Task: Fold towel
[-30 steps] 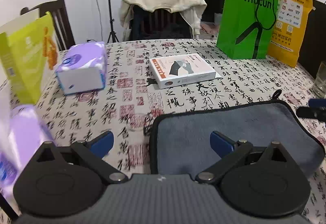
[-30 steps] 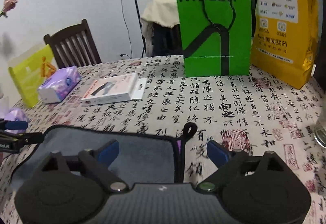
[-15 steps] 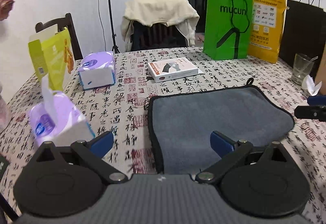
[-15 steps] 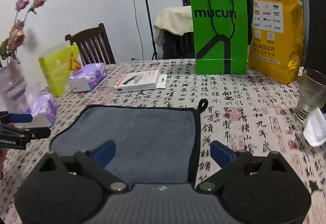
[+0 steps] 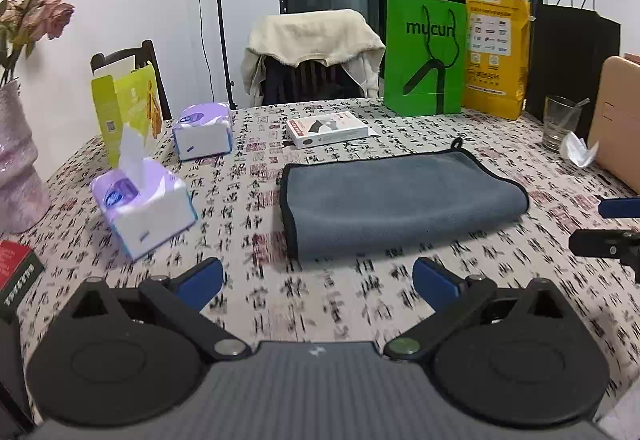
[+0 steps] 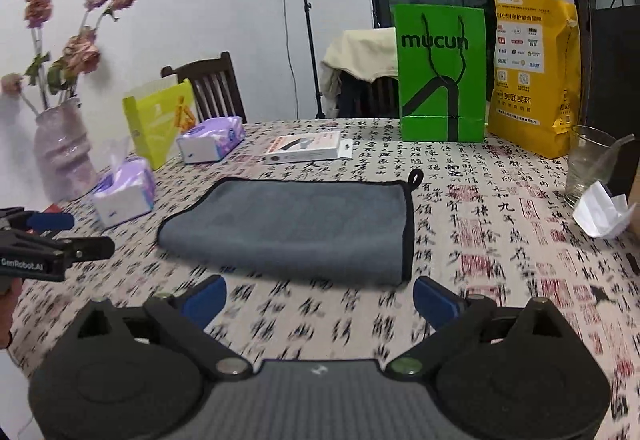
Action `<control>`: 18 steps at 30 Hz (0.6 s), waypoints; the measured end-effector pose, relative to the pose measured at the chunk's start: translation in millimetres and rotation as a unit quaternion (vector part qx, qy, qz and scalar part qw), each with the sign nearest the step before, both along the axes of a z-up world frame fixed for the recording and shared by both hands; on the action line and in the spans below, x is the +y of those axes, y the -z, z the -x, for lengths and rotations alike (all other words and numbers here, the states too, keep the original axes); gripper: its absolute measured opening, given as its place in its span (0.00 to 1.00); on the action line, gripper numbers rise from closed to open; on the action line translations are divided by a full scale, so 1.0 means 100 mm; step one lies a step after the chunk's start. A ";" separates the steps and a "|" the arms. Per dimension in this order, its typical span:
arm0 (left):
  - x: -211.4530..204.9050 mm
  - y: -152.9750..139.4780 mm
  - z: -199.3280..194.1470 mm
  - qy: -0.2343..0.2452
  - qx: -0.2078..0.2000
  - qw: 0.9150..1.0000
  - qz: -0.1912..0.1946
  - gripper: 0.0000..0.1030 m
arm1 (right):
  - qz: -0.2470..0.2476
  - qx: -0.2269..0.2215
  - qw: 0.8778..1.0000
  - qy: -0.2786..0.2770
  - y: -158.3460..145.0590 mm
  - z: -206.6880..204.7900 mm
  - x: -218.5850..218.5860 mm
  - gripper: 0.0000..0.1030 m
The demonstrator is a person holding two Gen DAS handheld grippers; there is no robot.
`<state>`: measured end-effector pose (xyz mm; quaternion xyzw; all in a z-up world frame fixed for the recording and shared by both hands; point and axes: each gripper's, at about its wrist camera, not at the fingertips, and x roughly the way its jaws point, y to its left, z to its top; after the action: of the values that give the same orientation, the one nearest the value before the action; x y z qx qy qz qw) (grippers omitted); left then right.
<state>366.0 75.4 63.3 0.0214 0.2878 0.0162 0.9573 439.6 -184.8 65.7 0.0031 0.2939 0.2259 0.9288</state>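
Both my jaws wide, empty. Towel [image 5: 400,195] lies folded on counter [image 5: 352,304], ahead of left gripper [image 5: 318,280] and right gripper [image 6: 318,294], untouched. Soft, light, limp plush; I'd pinch black-bound edge.

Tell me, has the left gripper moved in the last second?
Yes. The left gripper has pulled back, toward the person: the gray towel, earlier between its fingers, now lies beyond them.

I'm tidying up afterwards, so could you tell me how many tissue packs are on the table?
2: an open tissue pack left of the towel, and a closed tissue pack farther back beside the yellow-green box.
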 end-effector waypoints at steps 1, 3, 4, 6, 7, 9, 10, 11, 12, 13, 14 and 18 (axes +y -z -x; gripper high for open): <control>-0.02 0.02 0.07 0.001 -0.003 1.000 0.001 1.00 | 0.001 -0.002 1.000 0.000 0.01 0.07 0.00 0.97; -0.06 0.04 0.19 0.005 -0.007 1.000 -0.002 1.00 | 0.004 -0.005 1.000 -0.002 0.03 0.20 -0.01 0.97; -0.08 0.05 0.25 0.005 -0.008 1.000 -0.004 1.00 | 0.005 -0.007 1.000 -0.003 0.04 0.26 -0.01 0.97; -0.12 0.06 0.39 0.007 -0.014 1.000 -0.008 1.00 | 0.008 -0.012 1.000 -0.003 0.05 0.40 -0.02 0.97; -0.14 0.07 0.46 0.007 -0.017 1.000 -0.009 1.00 | 0.008 -0.013 1.000 -0.002 0.05 0.46 -0.03 0.97; -0.15 0.07 0.61 0.005 -0.026 1.000 -0.011 1.00 | 0.001 -0.017 1.000 -0.004 0.05 0.60 -0.06 0.98; -0.15 0.08 0.67 0.004 -0.030 0.999 -0.011 1.00 | -0.004 -0.018 1.000 -0.006 0.05 0.65 -0.07 0.98; -0.16 0.09 0.74 0.002 -0.033 0.999 -0.009 1.00 | -0.009 -0.018 1.000 -0.008 0.06 0.73 -0.09 0.98; -0.17 0.09 0.81 0.001 -0.037 0.999 -0.006 1.00 | -0.011 -0.020 1.000 -0.008 0.06 0.79 -0.10 0.98; -0.17 0.09 0.88 0.001 -0.041 0.999 -0.001 1.00 | -0.012 -0.022 1.000 -0.008 0.07 0.84 -0.12 0.98; -0.18 0.09 0.94 0.000 -0.044 0.999 0.002 1.00 | -0.012 -0.023 1.000 -0.008 0.07 0.90 -0.13 0.98; -0.21 0.10 1.20 -0.003 -0.061 0.998 0.001 1.00 | -0.018 -0.031 0.999 -0.010 0.10 1.14 -0.19 0.99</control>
<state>245.5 54.1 53.5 0.0188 0.2293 0.0198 0.9730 325.7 -203.5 56.0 0.0099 0.2609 0.2404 0.9349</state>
